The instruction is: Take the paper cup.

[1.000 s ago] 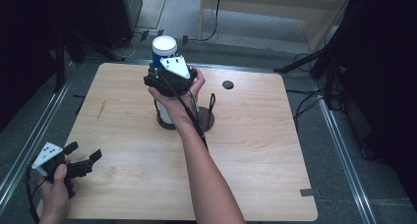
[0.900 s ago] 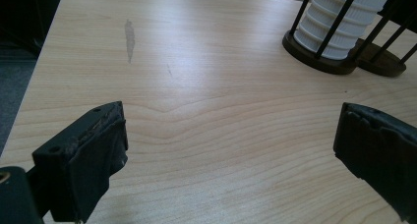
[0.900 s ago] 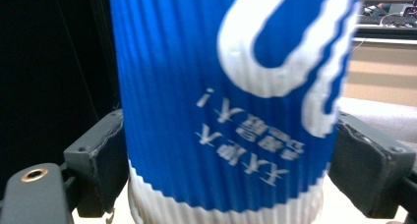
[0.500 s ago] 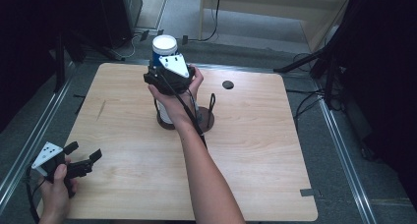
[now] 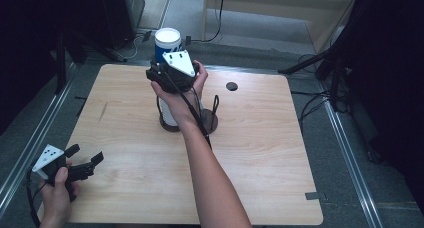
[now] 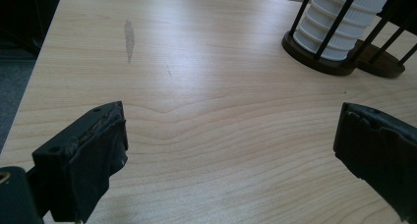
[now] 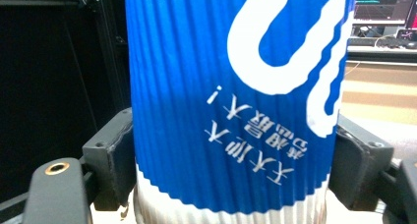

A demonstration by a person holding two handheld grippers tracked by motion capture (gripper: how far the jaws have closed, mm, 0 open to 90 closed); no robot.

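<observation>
Right hand-held gripper clamps blue cup, base hidden; left hand-held gripper gapes apart.

The cup stack stands upright inside a wire holder, whose base rests on the tabletop slightly left of centre and nearer the far edge than the near one. The right gripper is positioned at the upper part of the stack, with one jaw on each side of the topmost cup (both pads in contact with its wall). A small round disc lies on the tabletop to the right of the holder, close to the far edge. The left gripper is located at the near left corner, well apart from the holder, above bare tabletop.
</observation>
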